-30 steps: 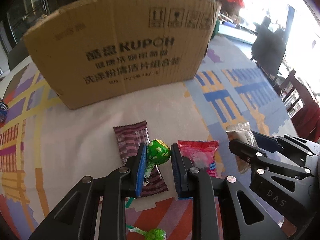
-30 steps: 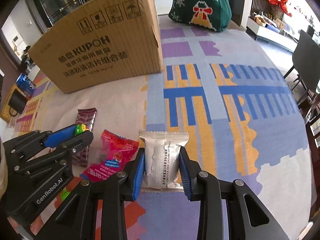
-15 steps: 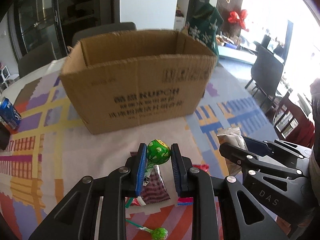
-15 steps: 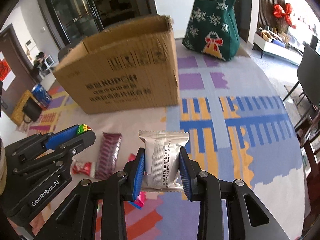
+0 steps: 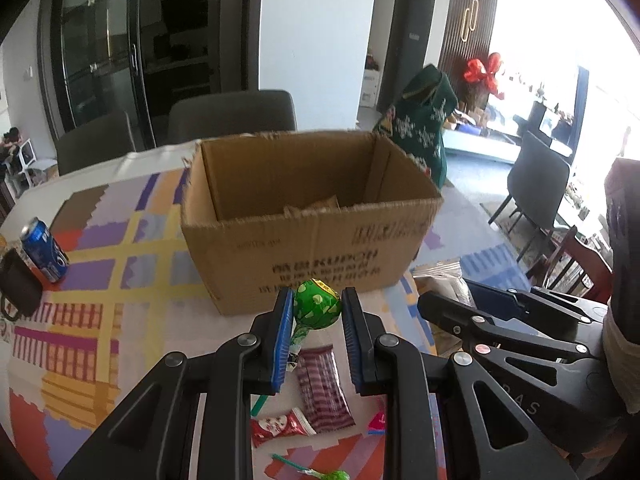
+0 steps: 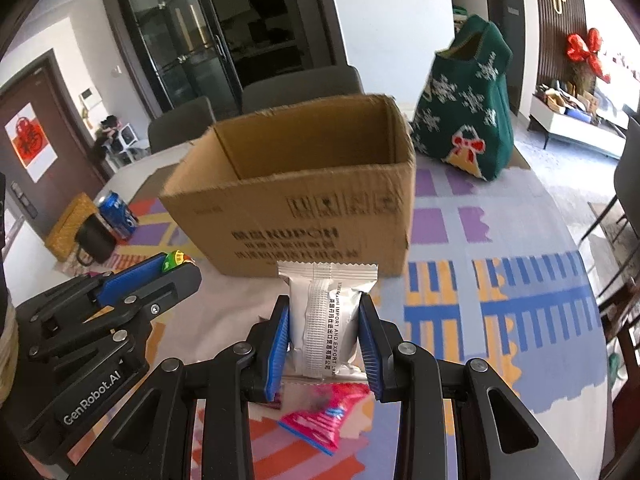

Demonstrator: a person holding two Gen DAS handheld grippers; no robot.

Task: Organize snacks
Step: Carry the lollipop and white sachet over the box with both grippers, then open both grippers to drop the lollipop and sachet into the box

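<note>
My left gripper (image 5: 316,312) is shut on a green lollipop (image 5: 317,307) and holds it high above the table, in front of the open cardboard box (image 5: 312,216). My right gripper (image 6: 325,320) is shut on a silver snack packet (image 6: 326,316), also raised, facing the box (image 6: 296,204). The left gripper shows in the right wrist view (image 6: 176,270), the right gripper in the left wrist view (image 5: 448,304). On the cloth below lie a purple striped bar (image 5: 324,386), a small red candy (image 5: 280,426), another green lollipop (image 5: 320,472) and a pink packet (image 6: 324,416).
A blue soda can (image 5: 43,249) and a black mug (image 5: 18,288) stand at the left of the patterned tablecloth (image 5: 120,264). A green Christmas bag (image 6: 468,100) stands behind the box on the right. Chairs (image 5: 232,114) surround the table.
Both grippers have risen with their snacks. The box's open top and inside now show, and the snacks on the cloth look farther below.
</note>
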